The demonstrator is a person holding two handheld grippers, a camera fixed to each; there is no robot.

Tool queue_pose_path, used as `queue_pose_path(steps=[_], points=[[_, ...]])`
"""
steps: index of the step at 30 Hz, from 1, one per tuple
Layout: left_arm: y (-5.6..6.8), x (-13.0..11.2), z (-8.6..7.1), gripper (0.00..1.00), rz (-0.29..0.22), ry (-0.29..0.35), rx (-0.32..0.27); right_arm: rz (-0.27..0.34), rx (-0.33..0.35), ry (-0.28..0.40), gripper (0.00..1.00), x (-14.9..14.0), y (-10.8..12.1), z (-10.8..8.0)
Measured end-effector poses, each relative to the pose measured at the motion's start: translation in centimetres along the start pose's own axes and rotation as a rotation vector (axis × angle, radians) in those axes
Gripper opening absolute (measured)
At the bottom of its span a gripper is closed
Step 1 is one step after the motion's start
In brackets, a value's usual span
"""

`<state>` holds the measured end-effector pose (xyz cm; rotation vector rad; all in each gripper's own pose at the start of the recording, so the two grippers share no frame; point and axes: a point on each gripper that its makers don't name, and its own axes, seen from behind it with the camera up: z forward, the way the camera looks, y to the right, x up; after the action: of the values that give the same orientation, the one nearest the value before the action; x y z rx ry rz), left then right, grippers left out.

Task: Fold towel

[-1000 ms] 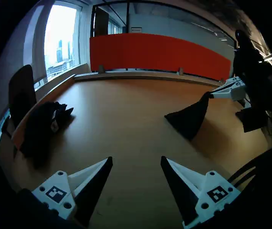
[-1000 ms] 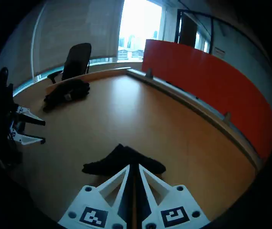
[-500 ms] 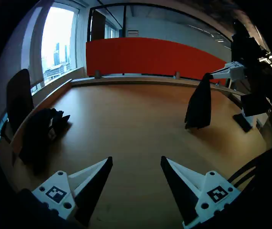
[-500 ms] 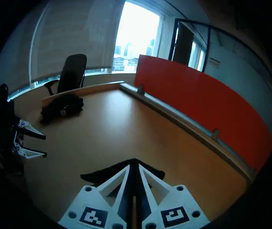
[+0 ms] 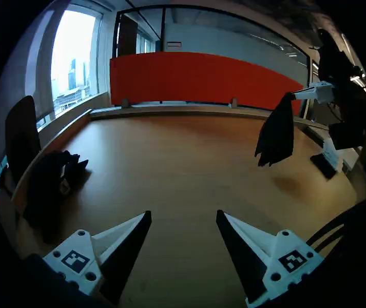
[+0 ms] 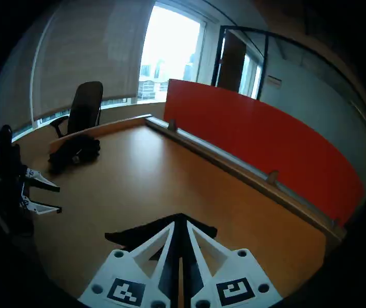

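Towel point(image 5: 276, 134), dark and limp, hangs from 1 pinched corner, its lower edge in the air above a faint shadow on the counter point(image 5: 183, 154). The right gripper point(image 5: 291, 95) has its jaws closed on that top corner. In the right gripper view, its 2 white fingers come together at the tips and the towel point(image 6: 131, 237) spreads dark beneath them. The left gripper point(image 5: 183, 214) sits low over the near part of the counter, jaws wide open and gripping nothing, well apart from the towel. A dark bundle point(image 5: 54, 172) lies on the counter's left side near an office chair point(image 5: 21, 131). A red partition point(image 5: 198, 77) runs along the far edge, beside a bright window point(image 5: 72, 61).
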<state>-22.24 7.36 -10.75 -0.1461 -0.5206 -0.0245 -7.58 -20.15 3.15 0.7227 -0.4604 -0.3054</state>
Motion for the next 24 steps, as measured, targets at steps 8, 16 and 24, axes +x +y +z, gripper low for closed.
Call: queue_pose_path(steps=[8, 16, 24], points=[[0.7, 0.3, 0.5, 0.94, 0.017, -0.004, -0.018, 0.028, -0.052, -0.023, 0.01, -1.5, 3.5, -2.2], [1.0, 0.3, 0.7, 0.94, 0.023, -0.011, -0.022, 0.047, -0.109, -0.050, 0.01, -3.5, 7.1, -4.4], [1.1, 0.1, 0.7, 0.94, 0.031, -0.021, -0.022, 0.076, -0.165, -0.071, 0.01, -5.2, 10.8, -6.3]])
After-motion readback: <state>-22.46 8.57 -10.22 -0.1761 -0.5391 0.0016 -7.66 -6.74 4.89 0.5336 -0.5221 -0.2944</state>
